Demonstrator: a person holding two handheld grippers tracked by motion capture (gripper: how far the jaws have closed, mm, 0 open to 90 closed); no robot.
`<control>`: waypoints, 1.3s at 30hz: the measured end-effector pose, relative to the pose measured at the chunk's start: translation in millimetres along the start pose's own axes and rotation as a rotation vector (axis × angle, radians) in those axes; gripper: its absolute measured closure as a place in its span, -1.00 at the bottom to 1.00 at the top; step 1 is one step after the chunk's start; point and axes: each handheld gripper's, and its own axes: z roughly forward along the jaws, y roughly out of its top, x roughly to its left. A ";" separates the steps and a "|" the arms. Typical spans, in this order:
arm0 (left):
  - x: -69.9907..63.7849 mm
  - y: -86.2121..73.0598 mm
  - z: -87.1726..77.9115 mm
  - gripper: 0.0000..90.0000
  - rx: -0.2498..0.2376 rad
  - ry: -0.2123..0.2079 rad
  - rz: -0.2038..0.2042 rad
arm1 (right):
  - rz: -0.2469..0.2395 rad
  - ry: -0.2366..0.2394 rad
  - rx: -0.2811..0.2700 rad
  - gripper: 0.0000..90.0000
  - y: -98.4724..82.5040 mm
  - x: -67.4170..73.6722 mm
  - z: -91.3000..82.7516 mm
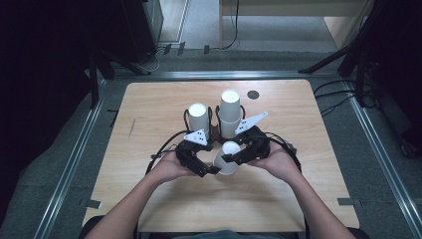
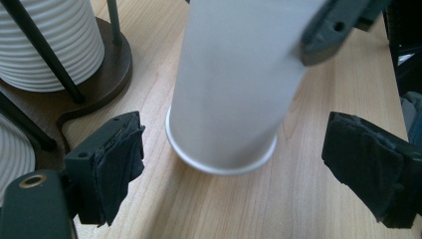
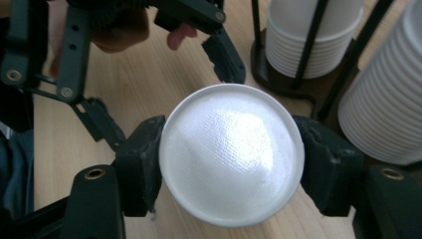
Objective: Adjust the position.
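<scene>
A single white paper cup (image 1: 229, 157) stands upside down near the middle of the wooden table (image 1: 149, 114). My right gripper (image 1: 235, 155) is shut on it near its base: in the right gripper view both pads (image 3: 144, 164) press the sides of the cup (image 3: 231, 154). My left gripper (image 1: 211, 167) is open at the cup's left. In the left gripper view its jaws stand wide on either side of the cup (image 2: 234, 84), clear of the rim, and one pad (image 2: 119, 164) sits left of it.
Just behind the hands, two stacks of white cups (image 1: 197, 117) (image 1: 230, 112) stand in a dark holder with thin black rods (image 2: 107, 74). A small black disc (image 1: 253, 94) is set in the table beyond them. Metal rails run along the floor on both sides.
</scene>
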 end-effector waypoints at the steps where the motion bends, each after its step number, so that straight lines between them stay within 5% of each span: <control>1: -0.2 -0.5 0.8 -0.79 0.001 0.000 0.001 | -0.008 0.005 -0.002 -0.26 2.9 2.6 0.7; 12: -7.6 2.5 7.2 -0.77 -0.021 0.005 0.037 | -0.018 0.058 -0.048 -0.26 14.4 11.7 -3.0; 19: -9.5 2.2 4.6 -0.47 -0.040 0.012 0.081 | -0.012 0.072 -0.072 -0.26 13.9 10.9 -6.1; 24: -12.0 4.9 7.9 -0.30 0.039 0.013 0.109 | -0.035 0.079 -0.037 -0.26 11.2 10.5 -3.7; 30: -9.4 8.2 1.7 -0.25 0.041 -0.013 0.090 | -0.057 0.082 -0.045 -0.39 8.7 9.2 -6.4; 39: -3.9 11.9 -16.0 -0.25 0.053 0.003 0.080 | -0.080 0.058 -0.032 -0.45 -5.0 5.8 -9.0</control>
